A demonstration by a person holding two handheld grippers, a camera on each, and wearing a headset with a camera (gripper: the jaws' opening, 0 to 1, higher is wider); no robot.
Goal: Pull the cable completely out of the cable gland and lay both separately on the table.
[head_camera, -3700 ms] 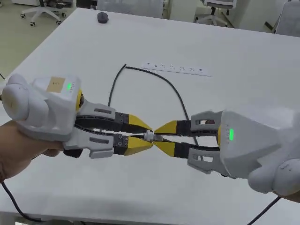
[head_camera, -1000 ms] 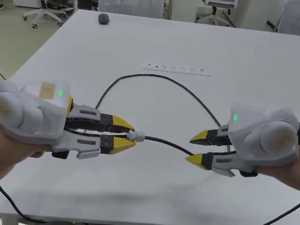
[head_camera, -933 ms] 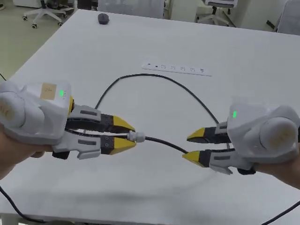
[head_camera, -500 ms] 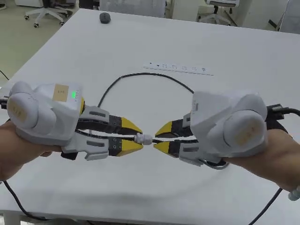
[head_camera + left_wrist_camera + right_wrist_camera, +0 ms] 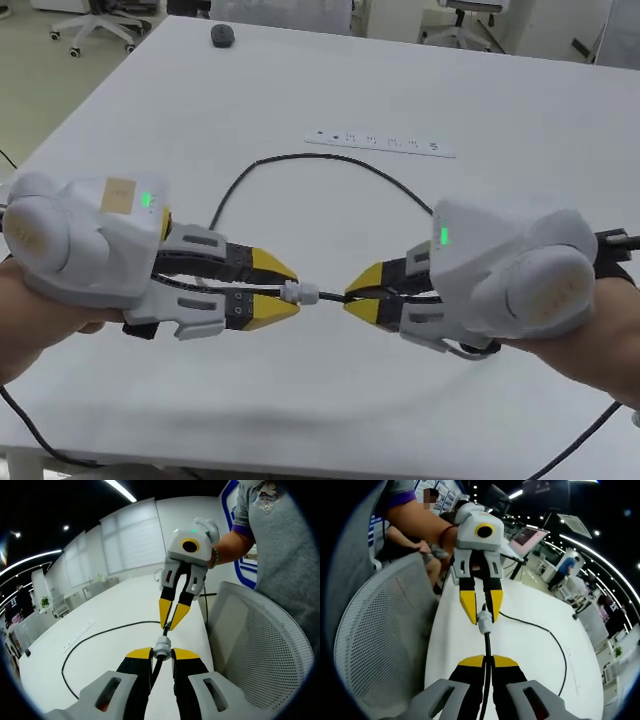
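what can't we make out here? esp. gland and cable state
- Length of cable left inside the cable gland: every view, hidden by the gland's body and the left gripper jaws shut on it.
- Cable's far end: head view, the loop passes behind the body of the right gripper, which is shut on the cable.
- Power strip markings: head view, too small.
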